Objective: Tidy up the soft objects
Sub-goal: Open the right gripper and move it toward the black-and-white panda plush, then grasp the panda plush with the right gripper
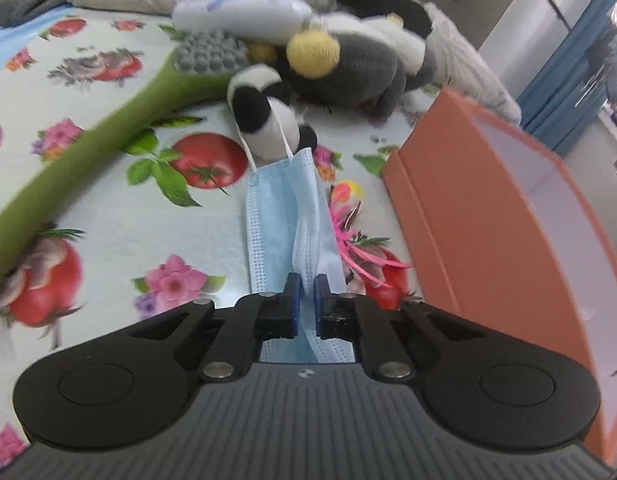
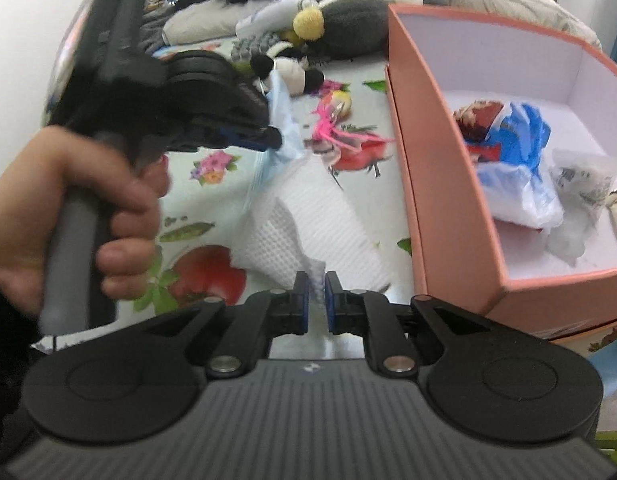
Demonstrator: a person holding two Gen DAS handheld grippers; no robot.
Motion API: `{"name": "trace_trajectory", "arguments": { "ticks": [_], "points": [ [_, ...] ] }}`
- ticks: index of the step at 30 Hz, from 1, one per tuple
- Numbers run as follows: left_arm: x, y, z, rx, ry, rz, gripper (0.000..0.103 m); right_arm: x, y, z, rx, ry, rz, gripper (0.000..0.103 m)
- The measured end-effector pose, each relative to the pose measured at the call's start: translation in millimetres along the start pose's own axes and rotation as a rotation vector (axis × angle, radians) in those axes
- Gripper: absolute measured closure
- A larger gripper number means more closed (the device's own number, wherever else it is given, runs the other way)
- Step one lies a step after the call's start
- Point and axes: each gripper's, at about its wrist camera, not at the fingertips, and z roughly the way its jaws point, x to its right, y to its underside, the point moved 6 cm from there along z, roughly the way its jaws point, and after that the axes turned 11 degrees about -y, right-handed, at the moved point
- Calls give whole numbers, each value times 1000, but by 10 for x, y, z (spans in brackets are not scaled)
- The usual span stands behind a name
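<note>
Mask (image 1: 286, 216) hangs mid-frame over the bed (image 1: 108, 208), pinched in the left gripper (image 1: 306, 286) jaws. Right gripper (image 2: 316, 284) jaws pinch a white cloth (image 2: 308, 220). Advice: lift both clear, release inside the box (image 2: 440, 184) at right.

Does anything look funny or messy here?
Yes. The blue face mask held by the left tool has its ear loop hooked around the panda plush, so they look tangled. The right tool pinches a white mesh cloth.

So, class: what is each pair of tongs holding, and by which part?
Left tongs pinch the blue face mask at its near end. Right tongs pinch the white mesh cloth at a corner.
</note>
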Motion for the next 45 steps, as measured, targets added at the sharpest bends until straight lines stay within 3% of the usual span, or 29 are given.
{"name": "trace_trajectory", "arguments": {
  "ticks": [6, 12, 23, 24, 25, 26, 27, 33, 45],
  "points": [
    [-250, 46, -516, 33, 42, -68, 96, -60, -29, -130, 16, 14, -14, 90],
    [-494, 274, -911, 30, 58, -57, 96, -52, 5, -108, 5, 61, -26, 90],
    [-1076, 820, -1272, -25, 54, -89, 96, -112, 36, 85, -41, 148, -45, 90],
    [-1125, 851, -1297, -24, 53, -88, 96, -123, 22, 99, -46, 147, -40, 84],
    [-1167, 870, -1316, -20, 47, -87, 96, -145, 4, 102, -46, 139, -39, 73],
    [-1201, 878, -1331, -16, 41, -86, 96, -175, -25, 96, -37, 120, -39, 51],
    [-1241, 882, -1343, -11, 37, -90, 96, -205, -49, 80, -21, 105, -39, 39],
    [-1403, 873, -1327, 4, 53, -136, 96, -389, -347, 166, 36, 0, -25, 39],
    [-1452, 864, -1098, -14, 77, -160, 96, -345, -965, 1063, 87, -190, 265, 39]
  ]
}}
